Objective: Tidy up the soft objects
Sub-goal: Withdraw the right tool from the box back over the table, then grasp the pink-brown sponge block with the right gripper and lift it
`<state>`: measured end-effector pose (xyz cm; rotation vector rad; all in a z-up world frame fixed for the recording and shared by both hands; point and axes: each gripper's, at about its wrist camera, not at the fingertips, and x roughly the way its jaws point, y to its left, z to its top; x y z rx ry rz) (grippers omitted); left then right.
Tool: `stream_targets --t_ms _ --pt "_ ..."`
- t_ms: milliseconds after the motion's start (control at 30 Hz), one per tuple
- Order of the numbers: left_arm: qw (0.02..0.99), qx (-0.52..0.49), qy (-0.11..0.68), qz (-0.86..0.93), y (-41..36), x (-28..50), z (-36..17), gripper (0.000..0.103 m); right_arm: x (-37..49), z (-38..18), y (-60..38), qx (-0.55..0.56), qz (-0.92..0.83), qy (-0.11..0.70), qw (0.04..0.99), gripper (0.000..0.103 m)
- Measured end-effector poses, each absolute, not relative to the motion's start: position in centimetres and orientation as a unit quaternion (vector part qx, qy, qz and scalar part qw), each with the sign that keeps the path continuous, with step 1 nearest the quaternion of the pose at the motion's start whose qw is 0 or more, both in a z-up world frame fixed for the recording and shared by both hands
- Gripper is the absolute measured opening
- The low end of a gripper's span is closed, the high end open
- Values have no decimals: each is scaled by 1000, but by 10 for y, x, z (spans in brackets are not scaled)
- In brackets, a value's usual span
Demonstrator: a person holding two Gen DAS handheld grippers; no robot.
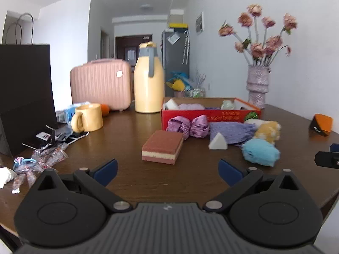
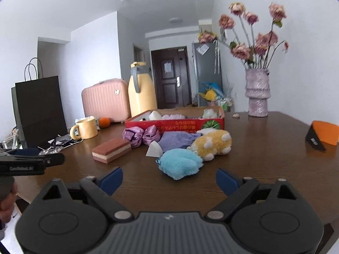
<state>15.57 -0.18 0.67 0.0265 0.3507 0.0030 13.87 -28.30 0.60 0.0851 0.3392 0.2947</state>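
Observation:
On the brown table, soft things lie in front of a red box [image 1: 209, 115] [image 2: 175, 123]: a layered brown sponge [image 1: 162, 147] [image 2: 111, 149], a purple satin scrunchie [image 1: 187, 126] [image 2: 141, 134], a lilac cloth [image 1: 231, 132] [image 2: 175, 140], a white wedge sponge [image 1: 218, 141] [image 2: 153, 150], a yellow plush [image 1: 268, 131] [image 2: 214, 144] and a blue plush [image 1: 260, 151] [image 2: 179, 164]. My left gripper [image 1: 168, 170] is open just short of the sponge. My right gripper [image 2: 169, 180] is open just short of the blue plush. The box holds several soft items.
A yellow mug [image 1: 88, 117], an orange [image 2: 104, 122], a pink case [image 1: 100, 84], a yellow flask [image 1: 149, 80] and a black bag [image 1: 25, 93] stand at the left. Wrappers [image 1: 40, 158] litter the near left. A flower vase [image 2: 257, 92] and an orange-black block [image 2: 323, 135] are at the right.

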Motion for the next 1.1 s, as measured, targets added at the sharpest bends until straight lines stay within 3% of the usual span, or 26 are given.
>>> stream_targets --t_ms 233,300,367,467,633,767,1100 --pt "967 -81 236 45 31 226 0 102 242 15 -244 47 219 216 950 75" --pt "958 -123 256 51 42 248 -2 89 285 17 -223 59 250 236 937 71" --pt "947 -170 271 37 53 268 -3 81 325 17 -198 61 273 252 926 68" --pt "932 -232 277 2 68 291 -5 79 380 13 -161 59 288 284 913 58" --pt "914 -266 307 -21 84 314 -14 56 435 0 -113 45 299 322 897 44" --pt "910 -279 306 -28 91 318 -20 48 436 -7 -104 38 298 337 892 27" --pt "903 -248 337 -93 71 288 -18 36 342 -13 -169 85 294 344 888 22"
